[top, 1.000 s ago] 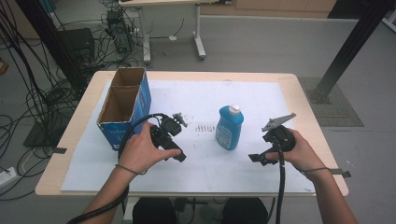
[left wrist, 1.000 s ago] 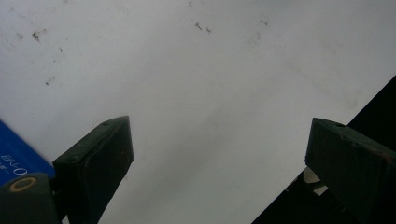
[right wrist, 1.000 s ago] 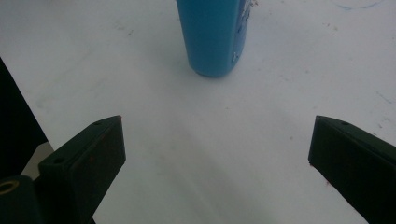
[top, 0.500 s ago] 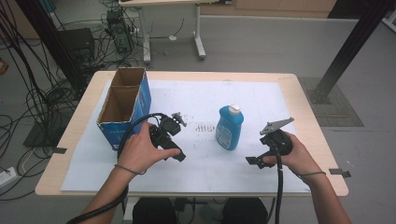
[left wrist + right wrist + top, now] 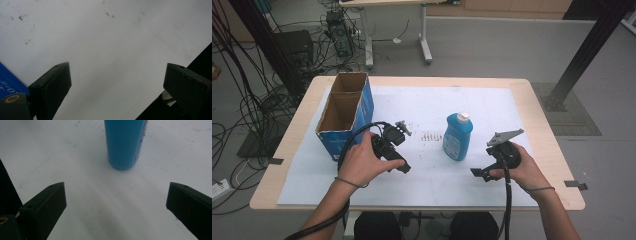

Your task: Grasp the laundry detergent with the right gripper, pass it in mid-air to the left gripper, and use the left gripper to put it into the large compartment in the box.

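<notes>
One bottle, top cut off

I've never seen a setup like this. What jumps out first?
A blue bottle with a white cap stands upright mid-table on the white sheet, and the right claw points straight at it, jaws wide open. At the table's left stands an open blue carton, with the left claw beside it, also open and holding nothing.
</notes>
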`<state>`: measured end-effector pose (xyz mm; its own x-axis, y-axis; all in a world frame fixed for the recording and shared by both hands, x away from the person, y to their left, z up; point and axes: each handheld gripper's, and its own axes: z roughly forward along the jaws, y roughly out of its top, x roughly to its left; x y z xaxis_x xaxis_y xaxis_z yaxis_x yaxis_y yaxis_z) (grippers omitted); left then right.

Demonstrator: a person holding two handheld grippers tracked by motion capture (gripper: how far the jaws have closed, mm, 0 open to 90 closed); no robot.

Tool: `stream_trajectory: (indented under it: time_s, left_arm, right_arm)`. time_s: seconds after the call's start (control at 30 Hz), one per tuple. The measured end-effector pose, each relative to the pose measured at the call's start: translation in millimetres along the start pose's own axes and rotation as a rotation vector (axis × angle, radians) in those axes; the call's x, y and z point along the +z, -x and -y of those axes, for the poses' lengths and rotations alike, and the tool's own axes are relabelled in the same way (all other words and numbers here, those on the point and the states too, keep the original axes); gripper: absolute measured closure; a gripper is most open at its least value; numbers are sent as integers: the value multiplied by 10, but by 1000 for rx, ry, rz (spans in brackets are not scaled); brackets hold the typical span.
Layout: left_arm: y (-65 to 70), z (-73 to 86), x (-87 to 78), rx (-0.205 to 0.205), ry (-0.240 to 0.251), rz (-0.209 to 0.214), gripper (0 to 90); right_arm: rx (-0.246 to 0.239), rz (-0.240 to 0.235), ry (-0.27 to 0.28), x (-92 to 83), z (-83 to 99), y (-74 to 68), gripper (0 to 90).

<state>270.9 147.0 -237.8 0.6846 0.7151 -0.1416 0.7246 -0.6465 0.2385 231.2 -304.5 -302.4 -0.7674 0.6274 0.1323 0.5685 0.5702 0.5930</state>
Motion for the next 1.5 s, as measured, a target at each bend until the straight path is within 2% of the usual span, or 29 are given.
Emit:
stream_trajectory:
  time_s: [0.3, 0.6, 0.9, 1.5]
  left_arm:
    - [-10, 23, 9, -11, 1, 0, 81]
    - [-23, 44, 13, -16, 4, 0, 81]
    - [-35, 47, 24, -18, 1, 1, 81]
    - [-11, 59, 13, -15, 13, 3, 81]
  right_arm:
    - [16, 4, 22, 83, 91, -34, 28]
    - [26, 3, 73, 130, 198, -65, 28]
    - [33, 18, 85, 190, 225, -105, 28]
    - [57, 46, 190, 315, 350, -161, 28]
